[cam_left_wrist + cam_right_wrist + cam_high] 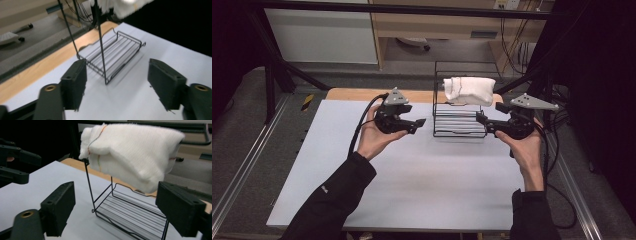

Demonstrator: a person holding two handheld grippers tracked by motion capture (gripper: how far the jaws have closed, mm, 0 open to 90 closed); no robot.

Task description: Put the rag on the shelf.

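1. Grippers flank a black wire rack (459,117) near the far edge of a white table (412,190), a folded white towel (469,90) draped across the rack's top rails, clear of the shelf below.

2. At the person's left, the left gripper (419,122) hangs just beside the rack, jaws spread wide with nothing between them. Its own camera looks through the gap at the rack's corner post (102,47) and bottom shelf, which suggests it is lined up to steady the frame or to meet the cloth from that side.

3. Opposite, the right gripper (484,122) sits close against the rack's other side, jaws likewise parted and empty. From its camera the towel (132,152) hangs straight ahead and slightly above, likely the thing it means to take.

4. Both tools point inward at the same height, a stance suited to lifting the towel off together; neither touches the towel.
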